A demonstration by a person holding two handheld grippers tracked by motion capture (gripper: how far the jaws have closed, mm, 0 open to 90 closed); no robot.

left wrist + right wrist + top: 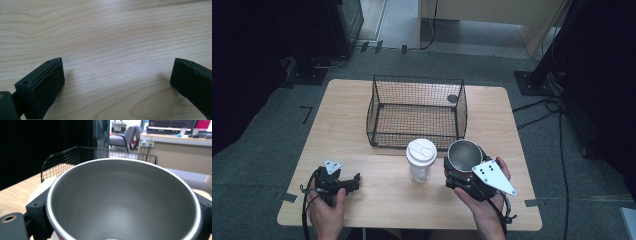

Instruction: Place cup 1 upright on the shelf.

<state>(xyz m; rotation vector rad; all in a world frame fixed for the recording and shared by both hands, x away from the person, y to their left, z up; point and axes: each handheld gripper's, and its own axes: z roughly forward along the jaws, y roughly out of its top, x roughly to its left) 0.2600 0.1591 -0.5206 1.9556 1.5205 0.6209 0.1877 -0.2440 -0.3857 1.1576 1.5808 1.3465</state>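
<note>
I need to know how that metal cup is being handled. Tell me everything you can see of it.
The metal cup is a round, open-topped vessel of dull silver metal, like brushed steel, with a thin bright rim and an empty, smooth inside. It stands mouth up, right of the white-lidded cup and just in front of the wire basket. The right gripper clamps it from both sides, a black jaw against each wall. Whether its base touches the table cannot be told.

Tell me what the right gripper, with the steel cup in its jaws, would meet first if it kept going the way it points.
Probably the wire basket. The right gripper, shut on the steel cup, points away from the person, and the basket's near wall stands just beyond the cup. Depth is uncertain; the white-lidded cup sits left of that line.
</note>
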